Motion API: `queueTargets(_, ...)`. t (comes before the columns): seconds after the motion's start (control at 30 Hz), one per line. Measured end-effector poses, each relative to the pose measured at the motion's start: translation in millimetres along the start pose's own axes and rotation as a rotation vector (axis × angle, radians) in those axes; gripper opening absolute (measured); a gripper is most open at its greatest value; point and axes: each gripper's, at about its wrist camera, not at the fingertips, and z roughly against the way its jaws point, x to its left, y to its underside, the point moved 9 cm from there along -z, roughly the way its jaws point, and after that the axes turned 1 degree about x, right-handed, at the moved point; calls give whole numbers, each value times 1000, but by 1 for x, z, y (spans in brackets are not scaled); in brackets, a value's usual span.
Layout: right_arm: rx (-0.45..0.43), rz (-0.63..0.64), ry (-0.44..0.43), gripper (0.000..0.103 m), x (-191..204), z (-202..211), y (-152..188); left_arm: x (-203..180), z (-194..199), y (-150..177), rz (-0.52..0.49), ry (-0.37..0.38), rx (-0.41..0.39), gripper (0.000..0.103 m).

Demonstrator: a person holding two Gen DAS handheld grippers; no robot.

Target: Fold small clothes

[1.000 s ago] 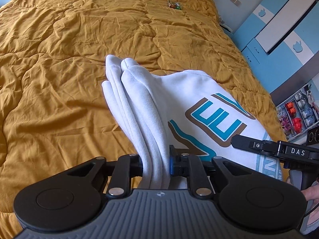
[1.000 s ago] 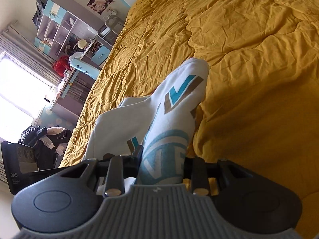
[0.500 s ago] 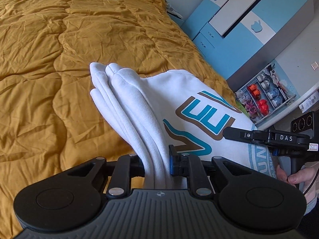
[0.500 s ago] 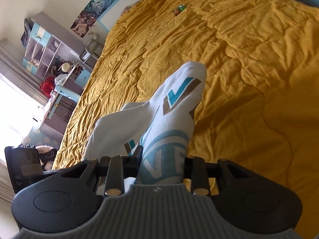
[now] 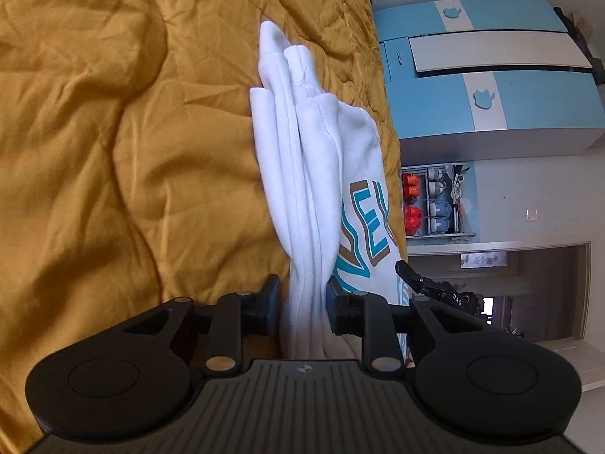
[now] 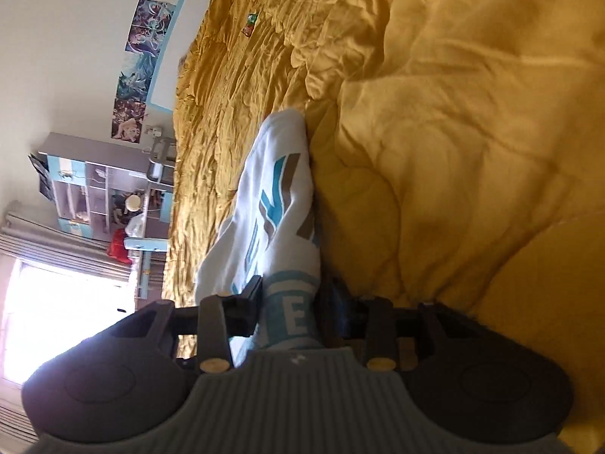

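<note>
1. A shelf (image 5: pixel 435 200) by the blue wardrobe (image 5: pixel 487 72) holds red and pale items in its compartments, too small to tell; a second shelf unit (image 6: pixel 98 189) near the window (image 6: pixel 64 314) holds a round pale thing and small clutter, with a red bag (image 6: pixel 119 247) beside it.
2. The white garment (image 5: pixel 302 174), printed in teal and brown, lies bunched in long folds on the quilt (image 5: pixel 113 151), stretched between the two grippers.
3. The left gripper (image 5: pixel 302 302) has its jaws opening; a thick bundle of white folds runs between them; a gap shows at the left pad, the right pad (image 5: pixel 332 302) sits against the cloth; no firm squeeze is seen.
4. The right gripper (image 6: pixel 291 306) has its jaws opening too; the printed band of the garment (image 6: pixel 280 204) lies between them, with gaps on both sides.
5. A small coloured wrapper (image 6: pixel 250 24) lies far up the quilt (image 6: pixel 453 132).
</note>
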Motion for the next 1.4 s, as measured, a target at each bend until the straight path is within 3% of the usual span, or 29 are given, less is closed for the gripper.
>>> queueTargets(0.1,-118,89,187,47,11,38,0,-4,27,-2,-108,-86,-67,43)
queueTargets(0.23,-272,315,459,69,49,81,25,-42,68,-5,-385,-283,-259,67)
queueTargets(0.3,-330,434,551,71,75,90,53,-67,82,0,-474,-313,-347,79)
queueTargets(0.4,-330,474,656,82,97,81,90,-103,89,11,-556,-353,-456,85)
queueTargets(0.47,-231,396,639,82,101,57,124,-119,86,21,-598,-420,-507,87)
queueTargets(0.57,-158,372,560,82,111,25,168,-131,72,43,-690,-556,-499,94)
queueTargets(0.63,-118,390,573,82,116,6,188,-135,65,61,-763,-649,-511,94)
queueTargets(0.7,-86,401,598,82,119,-9,203,-138,60,79,-808,-695,-545,94)
queueTargets(0.87,-39,386,547,82,130,-22,221,-125,48,113,-724,-679,-512,89)
queueTargets(0.97,-50,426,588,82,134,-21,222,-115,40,126,-680,-692,-465,89)
queueTargets(1.07,-55,446,625,82,130,-19,222,-109,36,129,-640,-700,-427,89)
queueTargets(1.4,-60,404,604,82,118,-11,224,-107,26,144,-575,-649,-354,89)
